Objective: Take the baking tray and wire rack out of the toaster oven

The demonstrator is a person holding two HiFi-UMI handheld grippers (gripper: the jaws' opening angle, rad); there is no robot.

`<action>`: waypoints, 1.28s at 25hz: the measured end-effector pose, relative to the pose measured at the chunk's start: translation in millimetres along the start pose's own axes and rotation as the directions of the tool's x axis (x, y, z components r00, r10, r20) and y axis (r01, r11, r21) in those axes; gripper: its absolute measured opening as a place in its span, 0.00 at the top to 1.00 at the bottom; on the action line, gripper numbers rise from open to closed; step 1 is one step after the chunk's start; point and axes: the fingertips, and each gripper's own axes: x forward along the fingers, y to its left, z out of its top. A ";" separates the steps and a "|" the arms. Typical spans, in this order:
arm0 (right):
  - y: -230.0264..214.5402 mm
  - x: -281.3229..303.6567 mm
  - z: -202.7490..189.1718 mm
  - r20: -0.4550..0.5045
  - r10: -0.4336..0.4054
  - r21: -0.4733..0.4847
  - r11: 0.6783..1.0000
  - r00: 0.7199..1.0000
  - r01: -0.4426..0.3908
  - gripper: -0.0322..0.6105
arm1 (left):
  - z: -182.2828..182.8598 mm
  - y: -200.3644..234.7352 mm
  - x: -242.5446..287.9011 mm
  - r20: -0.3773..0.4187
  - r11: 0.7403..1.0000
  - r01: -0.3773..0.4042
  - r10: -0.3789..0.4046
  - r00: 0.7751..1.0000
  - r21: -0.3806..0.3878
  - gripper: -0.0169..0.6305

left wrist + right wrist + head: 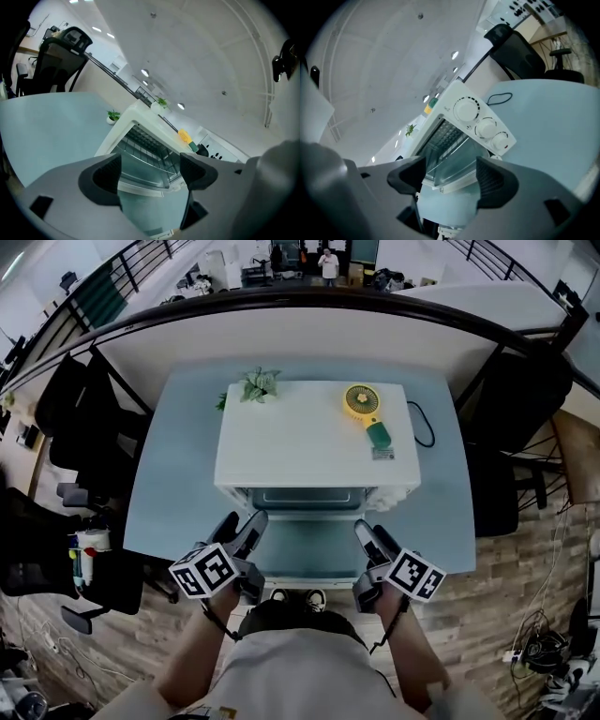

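Head view: oven (309, 442) door down; left gripper (241, 522) and right gripper (373, 532) before it, jaws apart, empty.

Left gripper (244, 519): jaws apart, pads on nothing; points far and slightly down. Right gripper (372, 529): same, jaws apart, nothing gripped. The two are held side by side, well apart, tips angled toward each other. Left forearm (202, 643) and right forearm (412, 652) reach out from the near side.
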 end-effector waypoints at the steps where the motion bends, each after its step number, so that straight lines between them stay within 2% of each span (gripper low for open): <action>1: -4.1 3.5 -2.4 -0.001 -0.007 0.016 1.000 1.000 0.007 0.43 | -2.8 6.1 4.2 -0.008 1.000 -0.004 0.004 1.000 -0.014 0.38; 4: -15.2 14.5 -11.6 -0.007 -0.020 0.066 0.998 1.000 0.020 0.43 | -9.1 27.8 13.4 -0.011 0.998 -0.032 0.031 0.999 -0.061 0.38; 9: -30.8 36.4 -31.6 -0.013 -0.011 0.174 0.985 1.000 0.013 0.43 | -31.2 67.4 26.8 -0.018 0.967 -0.047 0.044 0.999 -0.249 0.38; 14: -45.7 56.5 -43.4 0.007 -0.011 0.231 0.973 1.000 0.009 0.44 | -57.5 86.4 45.0 -0.061 0.957 -0.046 0.029 0.998 -0.288 0.38; 20: -55.6 87.8 -43.8 0.062 0.028 0.256 0.966 0.998 -0.043 0.47 | -66.7 109.4 73.8 -0.034 0.913 -0.038 0.026 0.999 -0.406 0.38; 24: -60.6 105.1 -46.5 0.073 0.029 0.277 0.960 0.997 -0.048 0.50 | -70.1 116.9 85.4 -0.016 0.894 -0.003 -0.005 1.000 -0.447 0.38; 26: -63.1 111.5 -46.1 0.080 0.021 0.298 0.953 0.997 -0.044 0.52 | -70.9 117.9 90.5 0.001 0.881 0.023 -0.025 1.000 -0.473 0.41; 29: -64.0 123.3 -42.1 0.110 0.056 0.310 0.947 0.992 -0.088 0.54 | -70.2 119.1 100.3 0.035 0.863 0.057 -0.046 0.998 -0.502 0.48; 32: -69.0 130.2 -41.4 0.137 0.042 0.339 0.937 0.990 -0.086 0.59 | -68.5 125.0 107.4 0.066 0.850 0.063 -0.033 0.997 -0.523 0.52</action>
